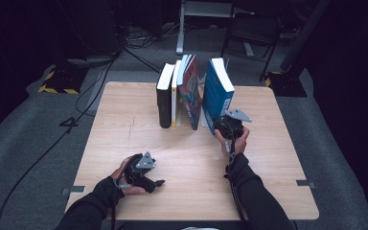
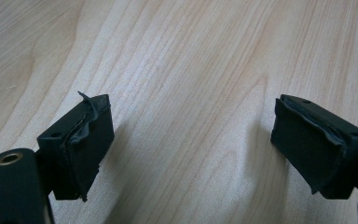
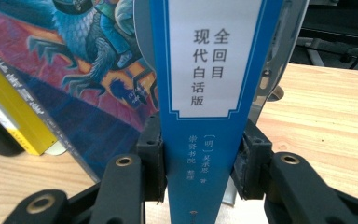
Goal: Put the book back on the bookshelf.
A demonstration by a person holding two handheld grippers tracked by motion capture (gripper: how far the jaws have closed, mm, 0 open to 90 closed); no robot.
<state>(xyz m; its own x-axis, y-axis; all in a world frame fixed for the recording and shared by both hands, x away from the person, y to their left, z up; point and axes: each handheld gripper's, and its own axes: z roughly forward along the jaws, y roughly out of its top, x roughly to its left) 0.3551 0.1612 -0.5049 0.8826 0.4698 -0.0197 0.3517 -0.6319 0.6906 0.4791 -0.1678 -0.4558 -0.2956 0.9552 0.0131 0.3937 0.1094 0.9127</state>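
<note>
Blue book (image 3: 209, 93) is standing upright on the tabletop (image 1: 124, 143), right of the other books (image 1: 179, 93); right gripper (image 3: 200, 161) is pinching its stiff, probably heavy spine low down. Left gripper (image 2: 191, 140) is resting, jaws spread.

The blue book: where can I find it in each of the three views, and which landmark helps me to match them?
High view: the blue book stands upright at the right end of the row, with the right gripper at its spine.
Right gripper view: its spine rises at the centre, clamped between the two fingers.
Left gripper view: not in it.
Shared landmark: the wooden table.
</note>
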